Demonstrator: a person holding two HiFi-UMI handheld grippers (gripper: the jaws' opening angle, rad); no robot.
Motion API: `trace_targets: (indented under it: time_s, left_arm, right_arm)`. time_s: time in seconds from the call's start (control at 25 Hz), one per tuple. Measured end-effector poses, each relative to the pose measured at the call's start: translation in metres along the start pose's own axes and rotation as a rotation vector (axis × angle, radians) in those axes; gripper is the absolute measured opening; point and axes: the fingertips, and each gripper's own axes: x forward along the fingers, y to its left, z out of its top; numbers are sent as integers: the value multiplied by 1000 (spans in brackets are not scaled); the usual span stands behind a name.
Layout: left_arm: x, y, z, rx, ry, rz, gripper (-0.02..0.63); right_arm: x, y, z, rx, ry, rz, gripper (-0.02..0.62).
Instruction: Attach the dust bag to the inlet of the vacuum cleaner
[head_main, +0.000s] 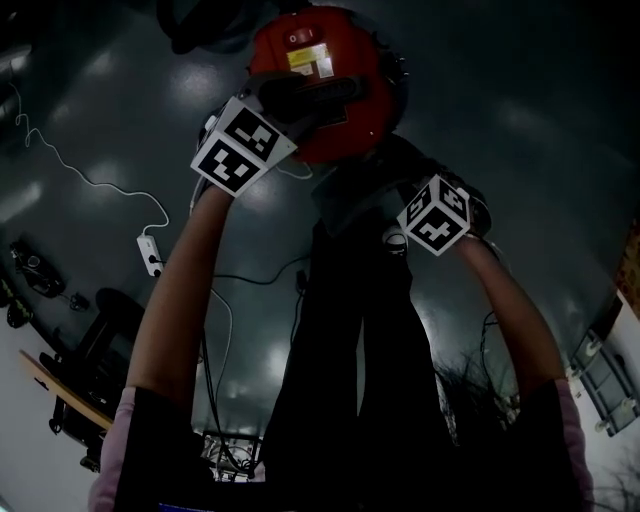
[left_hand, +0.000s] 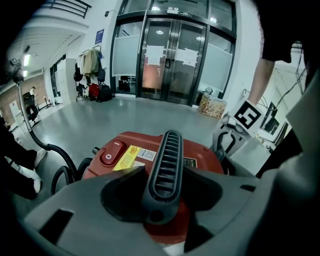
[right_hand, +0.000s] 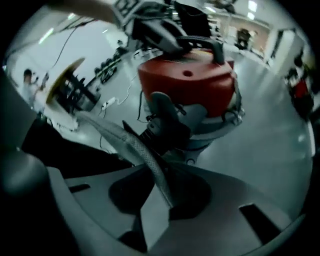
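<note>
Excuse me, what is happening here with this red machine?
A person works with two hand-held grippers over a red vacuum cleaner. The left gripper is clamped on its black ribbed handle. The right gripper pinches the edge of a thin grey sheet, probably the dust bag, beside the machine.

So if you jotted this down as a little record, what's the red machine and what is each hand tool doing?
machine: red vacuum cleaner on a grey floor
left gripper: closed on the black handle on top of the machine
right gripper: closed on a thin edge of the grey dust bag, beside the machine's body
switch: red, on the lid next to a yellow label
hose: black, curling beside the machine
bag: outside the machine, not yet fitted
</note>
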Motion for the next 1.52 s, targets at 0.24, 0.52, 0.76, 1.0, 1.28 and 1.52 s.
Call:
trace_targets:
  time_s: [0.24,0.52,0.76,1.0,1.28,1.52]
  left_arm:
    - [1,-2,-1,-7,13,-8,202]
    - [2,-1,-2,-2,0,-7,202]
    - [0,0,-1,0,-15,-1,204]
    - [1,-1,-1,-4,-28,-4,204]
    - [3,0,-3,-16,-10,11,206]
    - [3,0,-3,-15,-5,7,206]
  right_arm:
    - [-8,5,-1,-208,31,35,89]
    - [-15,9,10,-461,97,68,60]
    - [-10,-3,10,252,-26,149,75]
    - [-15,-2,15,-24,-17,-56,82]
    - [-10,-7,10,520,-80,47,91]
    - [-11,-5,15,167,-33,-27,98]
